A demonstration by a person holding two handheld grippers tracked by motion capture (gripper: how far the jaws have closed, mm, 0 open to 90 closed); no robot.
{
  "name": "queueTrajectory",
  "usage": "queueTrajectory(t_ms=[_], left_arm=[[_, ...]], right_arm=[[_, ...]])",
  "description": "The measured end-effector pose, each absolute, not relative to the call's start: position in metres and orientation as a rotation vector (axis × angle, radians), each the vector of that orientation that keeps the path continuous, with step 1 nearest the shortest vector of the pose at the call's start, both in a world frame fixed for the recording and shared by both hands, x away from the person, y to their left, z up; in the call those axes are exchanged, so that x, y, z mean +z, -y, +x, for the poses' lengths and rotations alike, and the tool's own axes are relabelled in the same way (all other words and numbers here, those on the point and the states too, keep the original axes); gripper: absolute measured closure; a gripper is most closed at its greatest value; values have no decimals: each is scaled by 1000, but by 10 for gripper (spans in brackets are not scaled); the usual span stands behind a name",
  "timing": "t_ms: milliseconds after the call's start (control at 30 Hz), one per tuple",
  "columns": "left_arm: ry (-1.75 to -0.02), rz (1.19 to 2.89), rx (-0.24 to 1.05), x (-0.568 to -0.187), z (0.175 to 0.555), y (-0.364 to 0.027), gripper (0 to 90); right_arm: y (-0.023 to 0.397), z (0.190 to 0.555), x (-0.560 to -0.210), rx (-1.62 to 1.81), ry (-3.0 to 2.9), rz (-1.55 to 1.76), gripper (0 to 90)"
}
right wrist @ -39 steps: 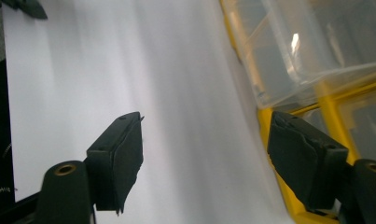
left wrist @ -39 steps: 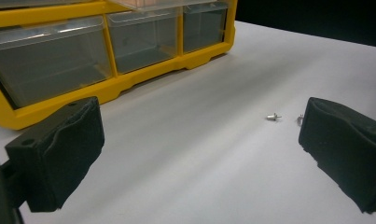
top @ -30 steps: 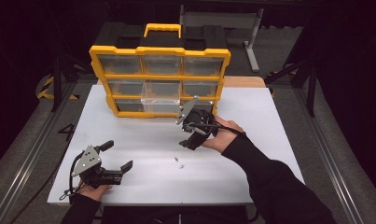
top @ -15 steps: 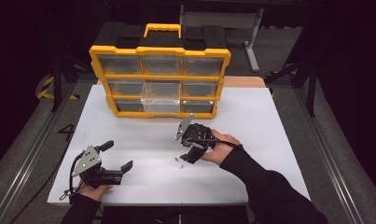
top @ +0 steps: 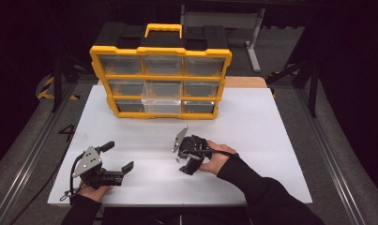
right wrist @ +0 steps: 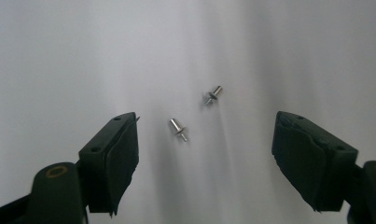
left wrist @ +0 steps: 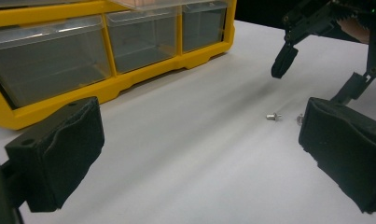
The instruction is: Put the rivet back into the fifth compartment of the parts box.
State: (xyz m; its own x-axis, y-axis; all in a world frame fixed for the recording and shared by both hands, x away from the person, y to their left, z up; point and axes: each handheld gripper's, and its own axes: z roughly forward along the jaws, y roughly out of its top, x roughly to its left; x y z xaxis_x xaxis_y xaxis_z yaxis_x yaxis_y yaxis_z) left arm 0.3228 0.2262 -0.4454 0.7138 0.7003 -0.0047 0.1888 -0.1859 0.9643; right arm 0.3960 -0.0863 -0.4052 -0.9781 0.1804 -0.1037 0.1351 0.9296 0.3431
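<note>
Pins, two of them, lie on the white table [top: 252,117] just below the right gripper [right wrist: 206,154]. In the right gripper view the nearer pin [right wrist: 178,129] sits between the two black jaws and the farther pin [right wrist: 213,95] lies just beyond it, the two near each other but not touching. Those jaws stand wide apart and have just been opening a little further; neither pad touches a pin. In the high view the right gripper [top: 184,161] points down at the table in front of the person's right hand [top: 215,158], close to the surface.

The left gripper [top: 116,161] rests low near the table's front left corner, held in the left hand [top: 94,191], and points toward the middle of the table. Its jaws are also spread wide with nothing between them. In the left gripper view both pins lie well ahead of its pads, one pin [left wrist: 273,116] in the open and the other half hidden behind the right-hand pad.

A yellow drawer box [top: 161,84] with clear drawers stands at the back of the table, well apart from the pins, and its middle drawer [top: 162,99] is pulled out.
</note>
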Motion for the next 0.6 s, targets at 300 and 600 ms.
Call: queueTrajectory(t_ms=[300,600], left_arm=[[-711,1735,535,-446,323,-226,11],[-711,1734,535,-446,323,-226,11]], right_arm=[[80,392,-422,452,-3013,230,271],[77,394,-427,455,-3048,226,471]])
